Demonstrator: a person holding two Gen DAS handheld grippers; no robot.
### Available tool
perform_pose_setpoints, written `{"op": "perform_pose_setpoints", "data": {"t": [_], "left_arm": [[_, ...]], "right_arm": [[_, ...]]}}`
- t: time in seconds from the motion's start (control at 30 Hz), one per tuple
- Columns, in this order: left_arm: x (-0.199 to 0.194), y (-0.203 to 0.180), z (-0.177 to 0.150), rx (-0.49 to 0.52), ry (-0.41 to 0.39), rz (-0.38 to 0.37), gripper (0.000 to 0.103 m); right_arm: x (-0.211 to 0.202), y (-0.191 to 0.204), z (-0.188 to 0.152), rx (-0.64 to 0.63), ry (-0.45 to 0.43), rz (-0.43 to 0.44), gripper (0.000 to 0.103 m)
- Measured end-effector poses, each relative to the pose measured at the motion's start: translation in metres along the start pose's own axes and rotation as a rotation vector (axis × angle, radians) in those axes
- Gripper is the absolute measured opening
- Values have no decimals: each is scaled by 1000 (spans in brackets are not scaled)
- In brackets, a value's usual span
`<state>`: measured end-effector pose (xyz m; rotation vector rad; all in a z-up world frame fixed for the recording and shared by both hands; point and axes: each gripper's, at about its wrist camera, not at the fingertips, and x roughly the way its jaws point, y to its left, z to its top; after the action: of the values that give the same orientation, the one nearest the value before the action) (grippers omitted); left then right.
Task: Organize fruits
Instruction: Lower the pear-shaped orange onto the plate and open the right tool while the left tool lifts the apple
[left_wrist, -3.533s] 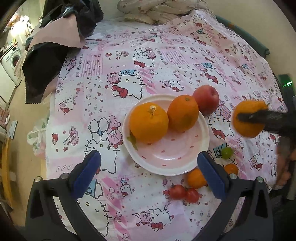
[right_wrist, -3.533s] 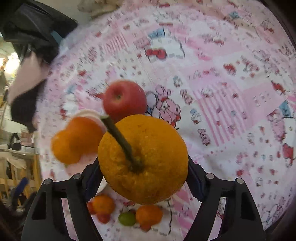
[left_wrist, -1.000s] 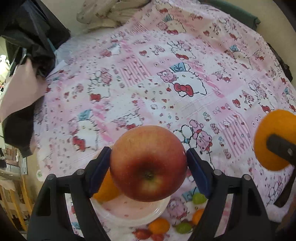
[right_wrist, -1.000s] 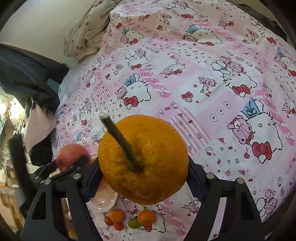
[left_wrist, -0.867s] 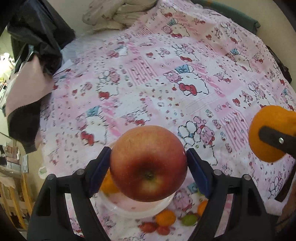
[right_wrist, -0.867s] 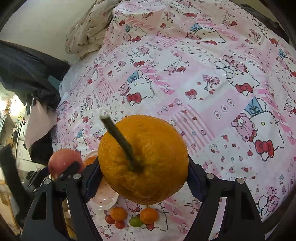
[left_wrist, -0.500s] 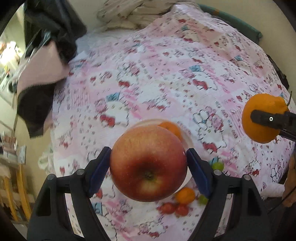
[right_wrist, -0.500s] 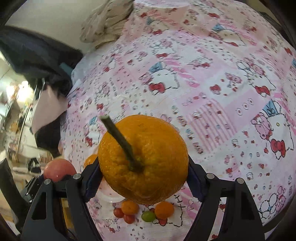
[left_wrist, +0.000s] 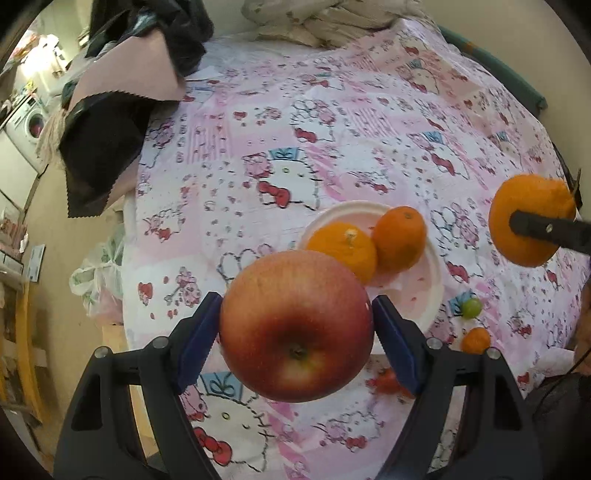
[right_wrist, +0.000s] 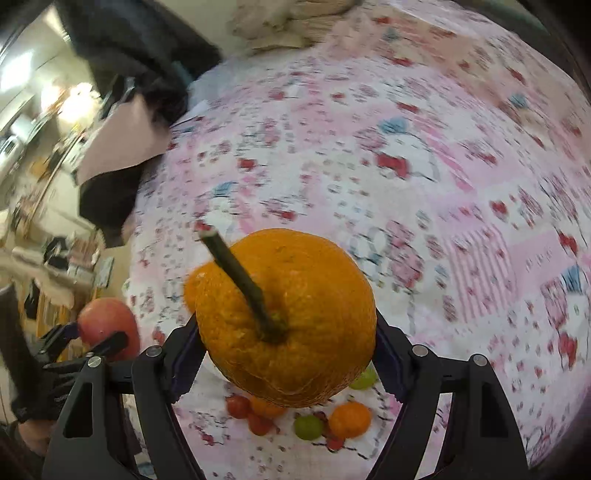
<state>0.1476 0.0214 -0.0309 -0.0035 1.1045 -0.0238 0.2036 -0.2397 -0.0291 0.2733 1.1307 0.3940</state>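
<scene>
My left gripper (left_wrist: 295, 332) is shut on a red apple (left_wrist: 295, 326) and holds it in the air above the near side of the table. My right gripper (right_wrist: 284, 347) is shut on a large orange (right_wrist: 286, 317) with a long stem, also in the air; it also shows at the right of the left wrist view (left_wrist: 530, 219). A pink plate (left_wrist: 430, 295) on the table holds two oranges (left_wrist: 343, 247) (left_wrist: 400, 238). The right wrist view is blurred.
Small loose fruits lie near the plate: a green one (left_wrist: 472, 307), a small orange one (left_wrist: 475, 339), red tomatoes (left_wrist: 386, 380). A pink Hello Kitty cloth (left_wrist: 332, 129) covers the table. Black and pink fabric (left_wrist: 110, 110) hangs off the far left edge. Crumpled cloth (left_wrist: 321, 18) lies at the back.
Both grippers stay shut on their fruits. The left wrist view has swung back toward me, so the plate with two oranges now shows beyond the apple. The right wrist view has shifted too.
</scene>
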Motion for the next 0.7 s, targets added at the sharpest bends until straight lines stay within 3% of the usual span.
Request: {"op": "perform_pose_setpoints", "data": {"t": [0.3, 0.47, 0.7], "left_arm": [[20, 27, 9, -158, 81, -90, 79], [20, 33, 15, -178, 89, -94, 79], [18, 48, 21, -234, 100, -106, 79]], "right_arm": [[83, 66, 49, -125, 82, -20, 81], [144, 82, 70, -169, 147, -94, 81], [190, 89, 65, -228, 206, -218, 81]]}}
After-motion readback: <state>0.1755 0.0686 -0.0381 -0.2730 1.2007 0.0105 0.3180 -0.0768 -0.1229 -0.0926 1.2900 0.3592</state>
